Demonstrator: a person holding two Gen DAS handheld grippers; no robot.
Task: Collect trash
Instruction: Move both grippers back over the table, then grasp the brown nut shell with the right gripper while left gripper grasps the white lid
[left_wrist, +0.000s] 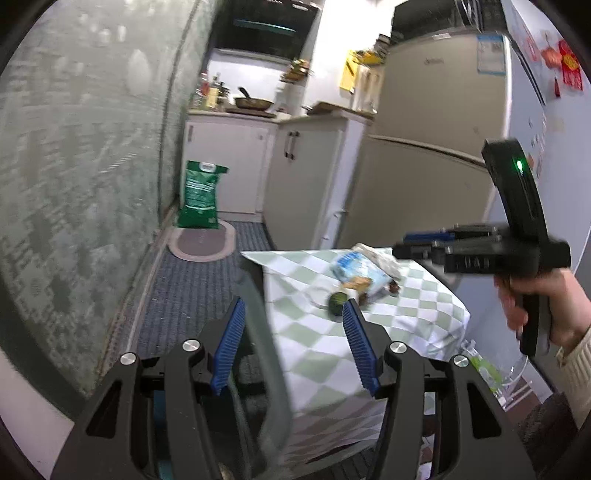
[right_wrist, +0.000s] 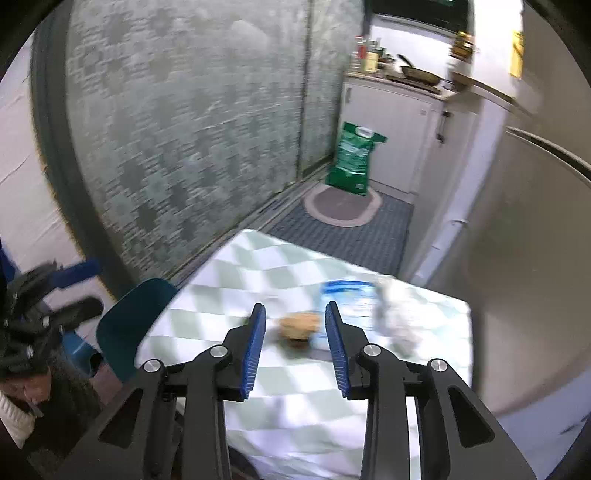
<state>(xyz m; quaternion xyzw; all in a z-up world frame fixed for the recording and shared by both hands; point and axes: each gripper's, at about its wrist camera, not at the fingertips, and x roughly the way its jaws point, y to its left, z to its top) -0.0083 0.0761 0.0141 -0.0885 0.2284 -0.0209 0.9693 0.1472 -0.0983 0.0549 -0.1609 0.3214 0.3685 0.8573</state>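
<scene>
Wrappers (right_wrist: 347, 306) on checkered table (right_wrist: 229, 266), jaws apart.

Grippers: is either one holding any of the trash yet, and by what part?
Nothing held. Left gripper and right gripper are both open above the table.

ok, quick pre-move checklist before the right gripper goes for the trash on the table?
1. Right gripper open: ok, jaws wide, nothing between them.
2. Left gripper open and empty: ok.
3. Target lined up: ok, the round brown scrap sits on the table ahead, between the right fingers, not yet enclosed.
4. Other trash located: ok, blue-white snack bag and crumpled wrapper lie just right of the scrap.
5. Table edge margin: ok, items sit well inside the checkered cloth.
6. Image sharpness: not ok, both views are motion-blurred; exact contact between scrap and bag cannot tell.
</scene>
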